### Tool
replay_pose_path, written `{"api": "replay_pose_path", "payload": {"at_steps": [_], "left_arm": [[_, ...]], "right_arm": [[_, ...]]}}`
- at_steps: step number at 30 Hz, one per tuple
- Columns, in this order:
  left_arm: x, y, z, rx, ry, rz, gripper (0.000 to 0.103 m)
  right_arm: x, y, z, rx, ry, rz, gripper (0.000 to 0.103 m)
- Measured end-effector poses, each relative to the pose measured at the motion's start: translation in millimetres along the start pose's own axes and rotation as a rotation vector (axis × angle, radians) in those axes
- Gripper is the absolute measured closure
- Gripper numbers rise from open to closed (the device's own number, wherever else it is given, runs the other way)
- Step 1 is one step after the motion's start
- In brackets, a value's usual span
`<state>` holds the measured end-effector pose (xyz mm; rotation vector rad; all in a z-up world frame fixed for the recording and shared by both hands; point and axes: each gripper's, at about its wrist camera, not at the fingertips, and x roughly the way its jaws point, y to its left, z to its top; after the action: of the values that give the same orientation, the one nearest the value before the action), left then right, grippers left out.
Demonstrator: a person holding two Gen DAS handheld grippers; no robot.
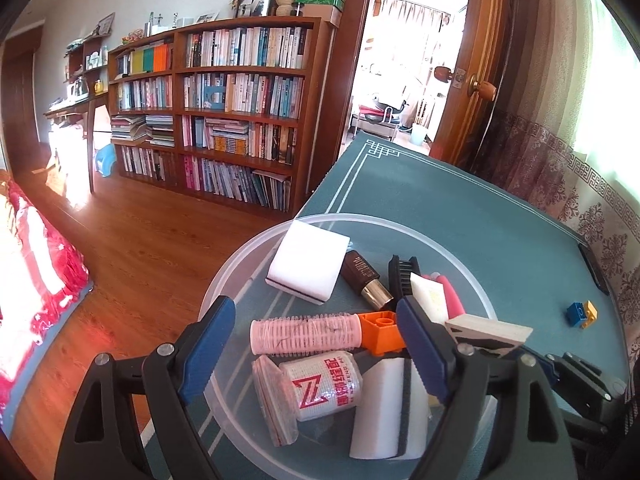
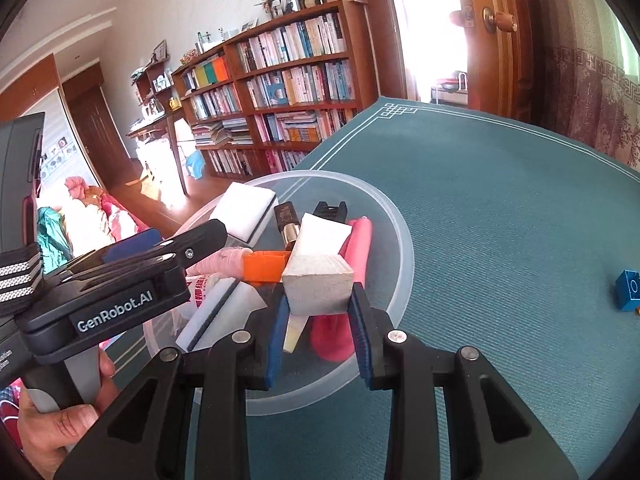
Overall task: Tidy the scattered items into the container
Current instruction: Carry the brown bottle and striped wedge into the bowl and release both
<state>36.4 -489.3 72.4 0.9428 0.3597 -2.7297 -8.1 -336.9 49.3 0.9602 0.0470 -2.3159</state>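
Observation:
A clear round plastic container (image 1: 225, 276) sits on the teal table mat (image 1: 440, 200). In it lie a white sponge (image 1: 310, 264), a dark cosmetic bottle (image 1: 362, 274), a black brush (image 1: 402, 274), a pink hair roller (image 1: 306, 332), an orange brick (image 1: 380, 332), a printed white roll (image 1: 324, 388) and a second sponge (image 1: 384, 408). My left gripper (image 1: 316, 346) hovers open over the roller, touching nothing. My right gripper (image 2: 319, 314) is shut on a pale wooden block (image 2: 318, 288) over the container's right side (image 2: 404, 248). A joined blue and yellow brick (image 1: 581, 314) lies outside on the mat.
A dark flat device (image 1: 596, 270) lies at the mat's right edge by the curtain. A bookshelf (image 1: 224, 116) and wooden floor lie past the table's left edge. A hand (image 2: 60, 432) holds the left gripper's handle. Bare mat stretches behind and right of the container.

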Motion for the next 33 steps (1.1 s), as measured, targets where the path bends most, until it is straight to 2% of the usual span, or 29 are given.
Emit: {"api": "replay_pose_path", "payload": {"at_steps": [9, 13, 16, 24, 33], "left_arm": [[2, 6, -5, -0.012, 0.019, 0.003, 0.016], [2, 5, -7, -0.016, 0.022, -0.003, 0.016], [1, 5, -7, -0.016, 0.019, 0.0, 0.016], [-3, 11, -7, -0.032, 0.015, 0.011, 0.016], [-4, 0, -10, -0.009, 0.024, -0.004, 0.016]], "right_arm": [[10, 6, 1, -0.034, 0.005, 0.03, 0.07], [17, 12, 0, -0.076, 0.059, 0.096, 0.07], [20, 14, -7, -0.067, 0.083, 0.106, 0.07], [8, 7, -8, -0.039, 0.068, 0.104, 0.07], [-11, -8, -12, 0.014, 0.039, 0.104, 0.07]]}}
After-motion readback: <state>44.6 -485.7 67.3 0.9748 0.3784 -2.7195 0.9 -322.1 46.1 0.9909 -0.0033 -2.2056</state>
